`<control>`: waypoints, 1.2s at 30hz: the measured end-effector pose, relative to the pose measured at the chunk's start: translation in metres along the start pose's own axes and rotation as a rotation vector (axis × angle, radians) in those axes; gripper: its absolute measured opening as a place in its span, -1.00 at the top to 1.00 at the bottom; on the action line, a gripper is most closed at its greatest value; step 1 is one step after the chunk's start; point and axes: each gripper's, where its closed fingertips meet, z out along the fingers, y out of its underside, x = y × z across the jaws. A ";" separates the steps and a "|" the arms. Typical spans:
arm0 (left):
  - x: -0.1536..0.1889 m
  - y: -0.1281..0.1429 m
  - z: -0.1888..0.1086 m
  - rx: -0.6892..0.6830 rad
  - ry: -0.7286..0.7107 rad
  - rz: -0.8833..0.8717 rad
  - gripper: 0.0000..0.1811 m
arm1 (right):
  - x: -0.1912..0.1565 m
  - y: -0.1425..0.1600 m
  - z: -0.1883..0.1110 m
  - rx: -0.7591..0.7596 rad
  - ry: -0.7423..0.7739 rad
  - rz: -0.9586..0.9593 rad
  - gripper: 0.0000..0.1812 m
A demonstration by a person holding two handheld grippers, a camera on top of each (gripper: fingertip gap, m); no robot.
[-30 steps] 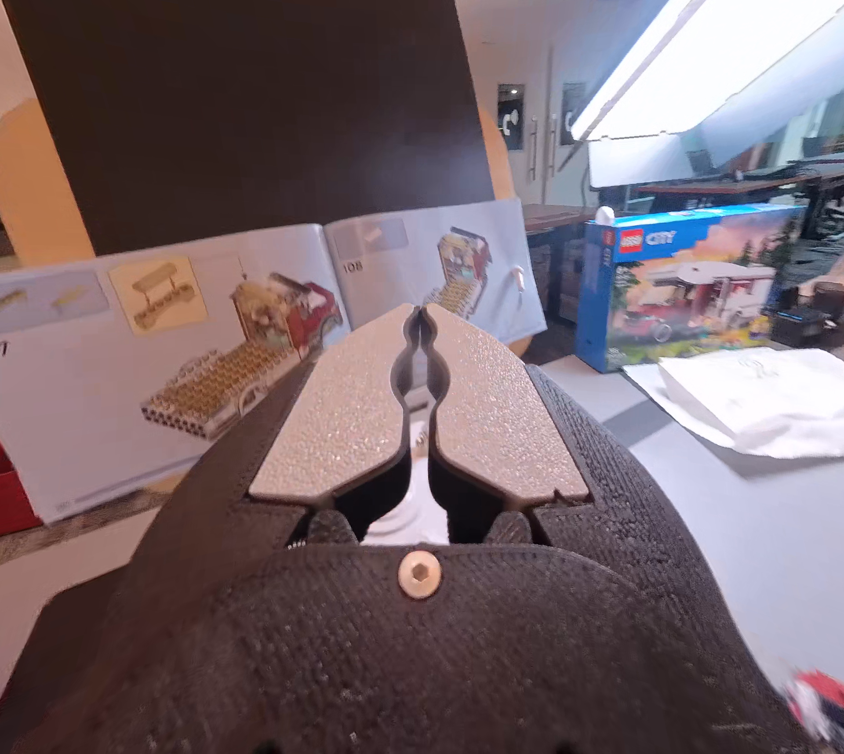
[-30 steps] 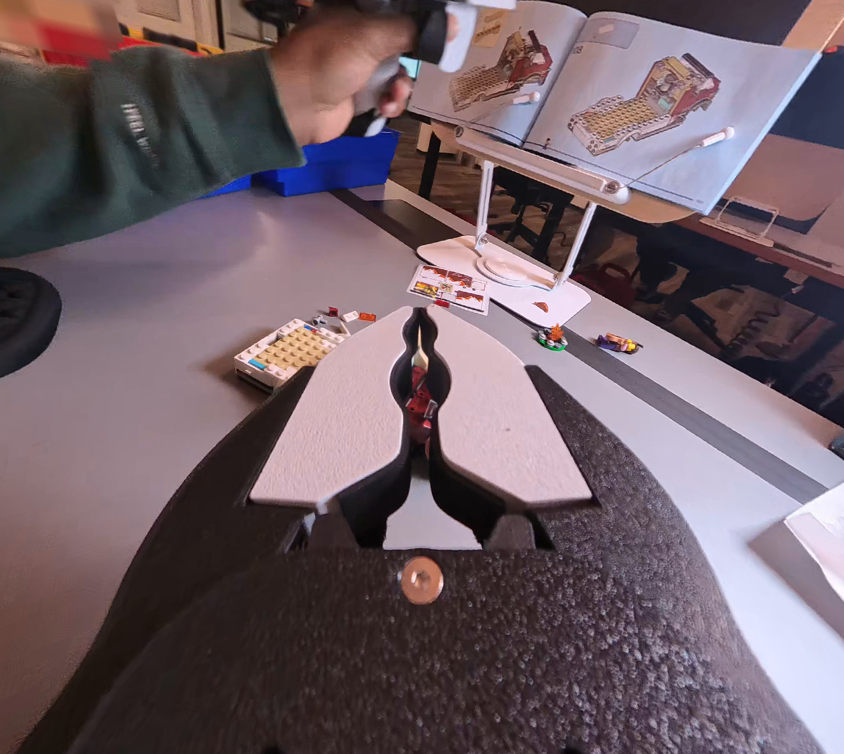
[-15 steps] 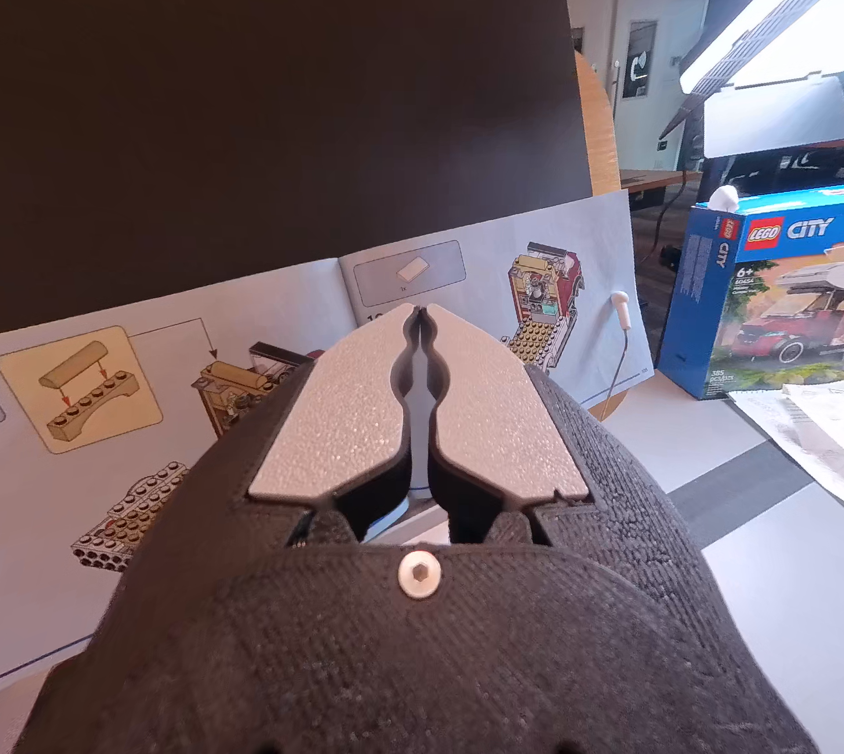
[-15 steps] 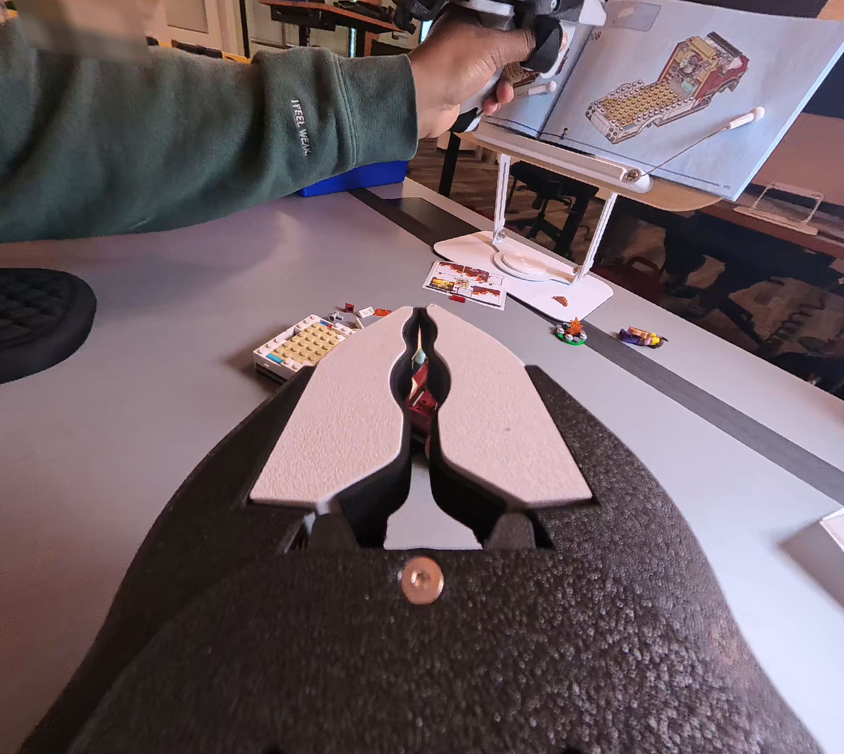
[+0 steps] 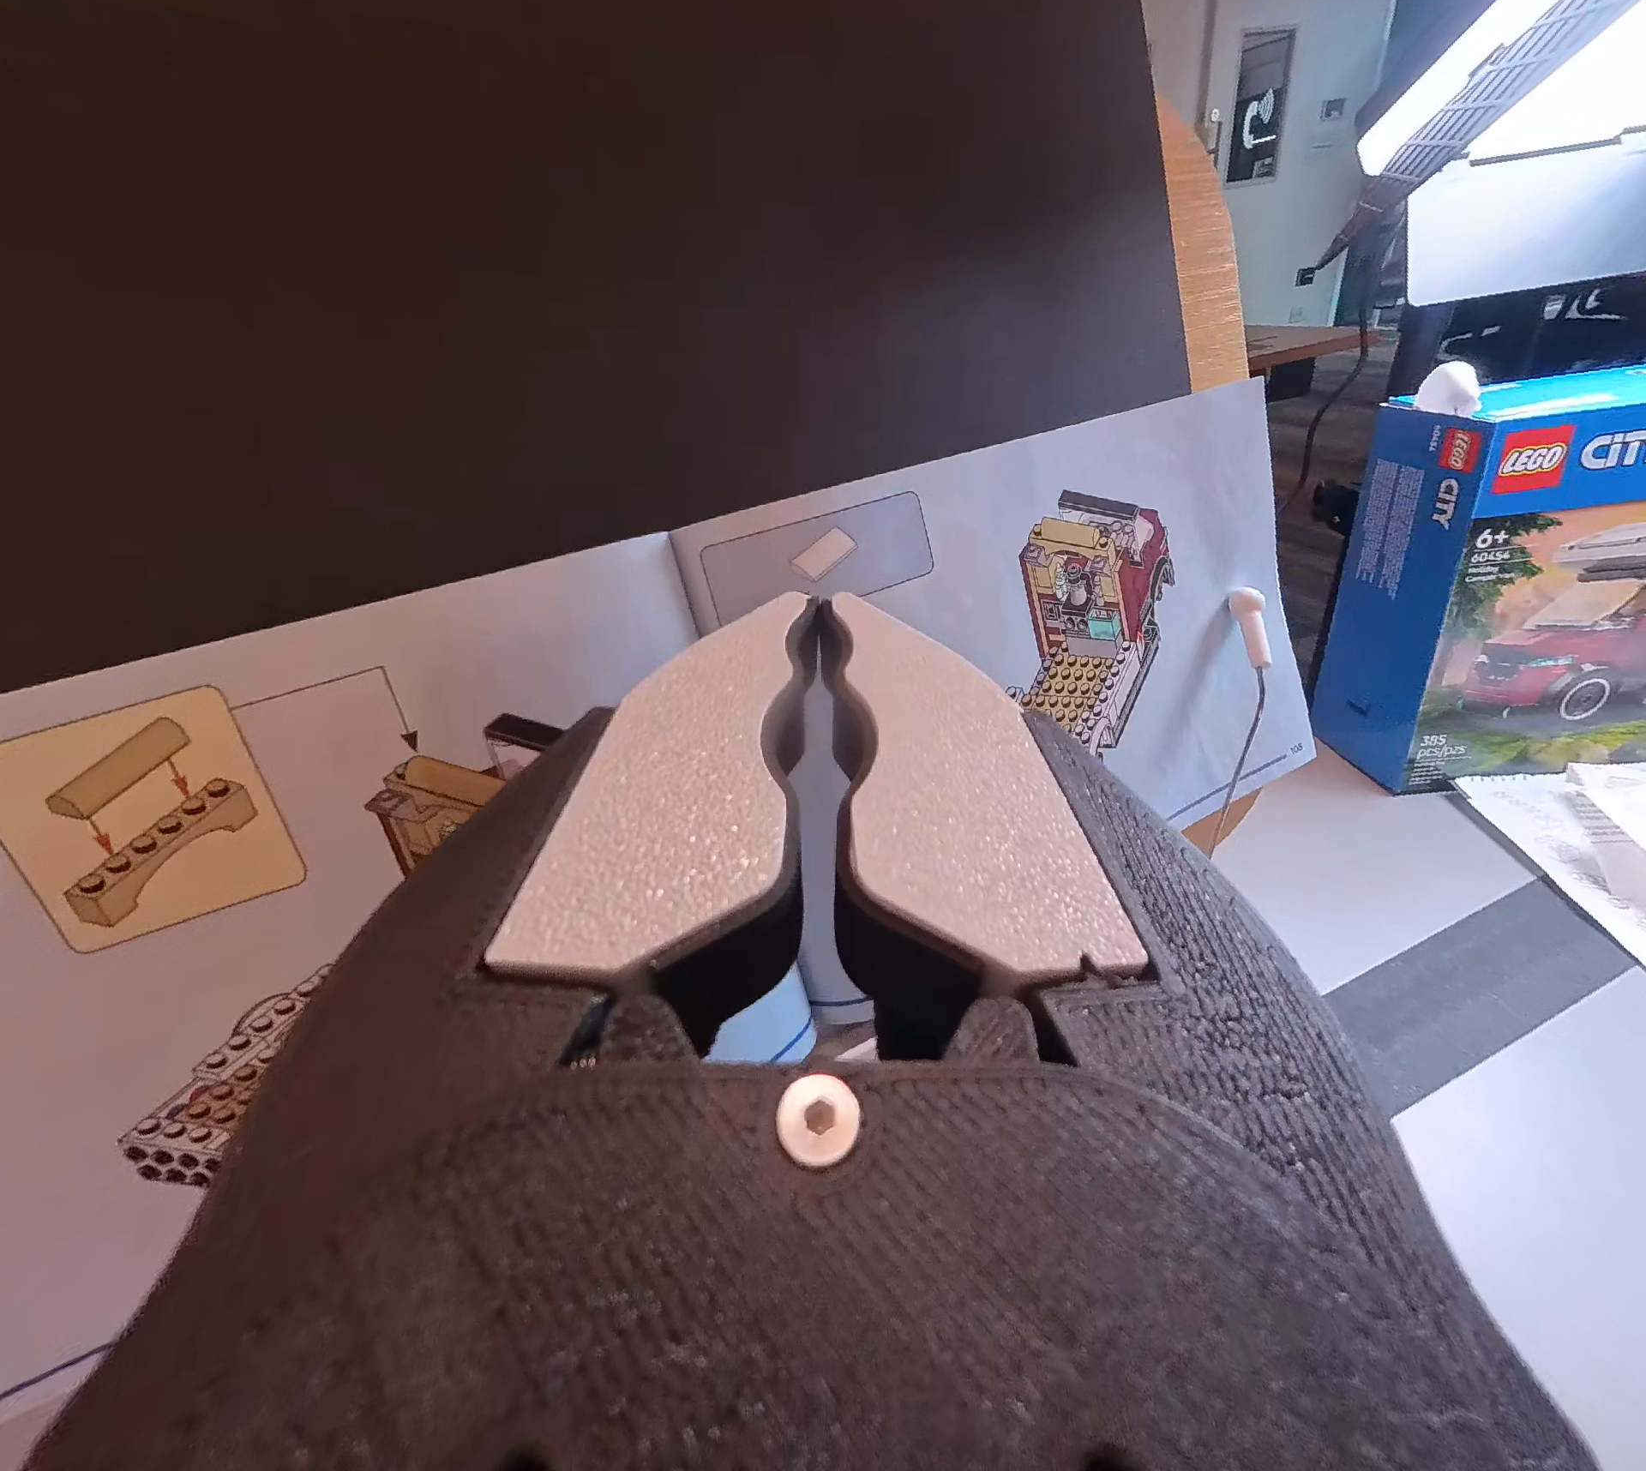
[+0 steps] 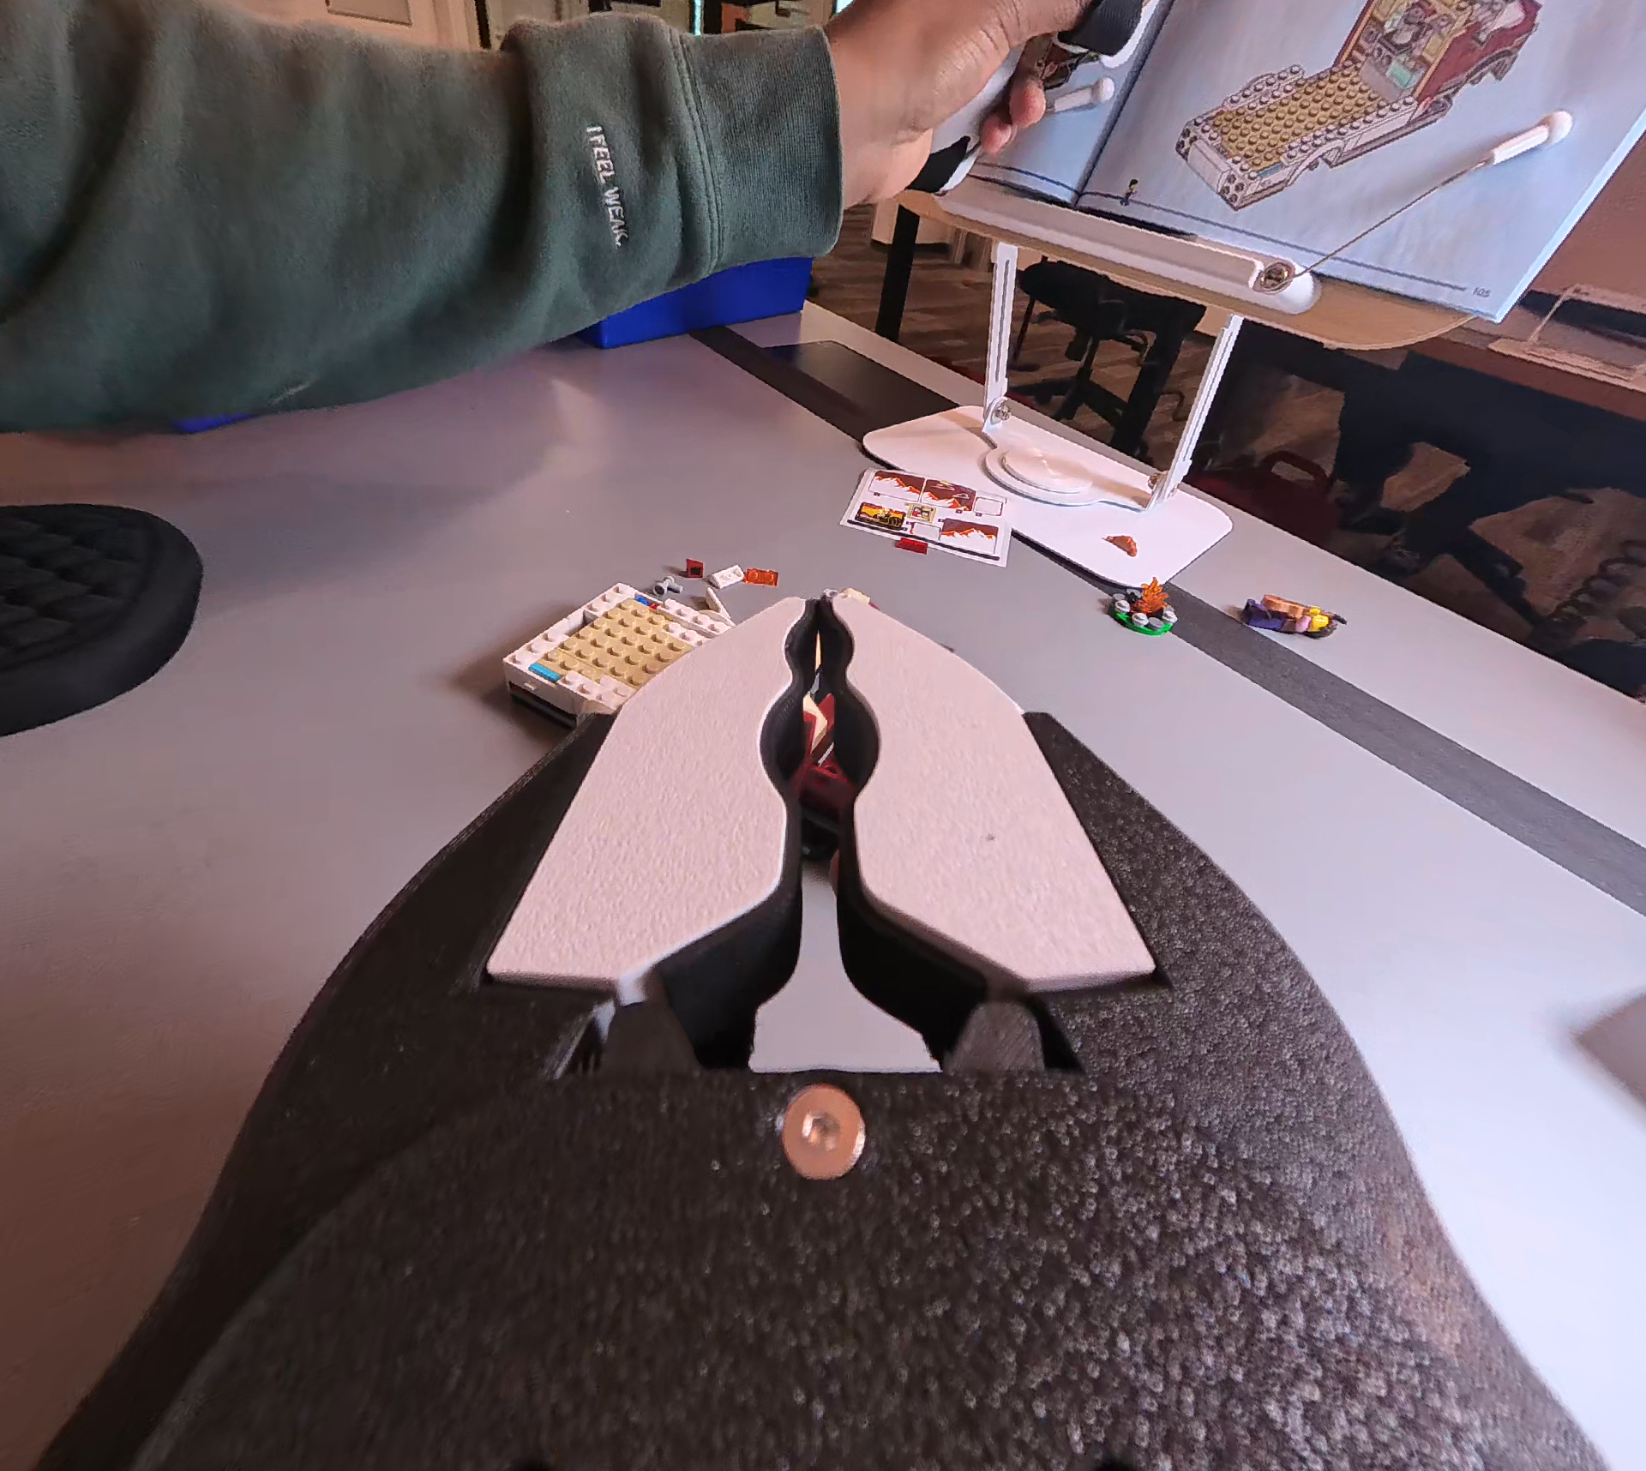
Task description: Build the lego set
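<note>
Fingertips of the left gripper (image 5: 819, 607) are pressing together, empty, pointing at the open instruction booklet (image 5: 971, 582) just ahead. The right gripper (image 6: 819, 607) is closing on a dark red lego piece (image 6: 824, 751); a white-and-tan studded plate (image 6: 615, 649) is lying just ahead-left on the grey table (image 6: 356, 716).

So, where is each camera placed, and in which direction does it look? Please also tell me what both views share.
Left wrist view: sits on the left gripper, raised close to the open instruction booklet and facing it; its own shut fingers show, with the blue set box to the right.
Right wrist view: sits on the right gripper, low over the grey table, facing the white-and-tan baseplate and the book stand; its fingers, the green sleeve and the hand show.
Shared: the booklet, the table and the left gripper.
</note>
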 end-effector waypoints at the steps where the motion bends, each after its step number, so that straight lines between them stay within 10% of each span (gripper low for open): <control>1: 0.000 0.000 0.001 -0.001 0.003 0.001 1.00 | 0.000 0.000 0.000 -0.003 -0.001 0.003 1.00; 36: 0.001 0.005 0.002 0.028 -0.004 0.016 1.00 | 0.005 0.009 -0.001 -0.039 -0.007 0.048 1.00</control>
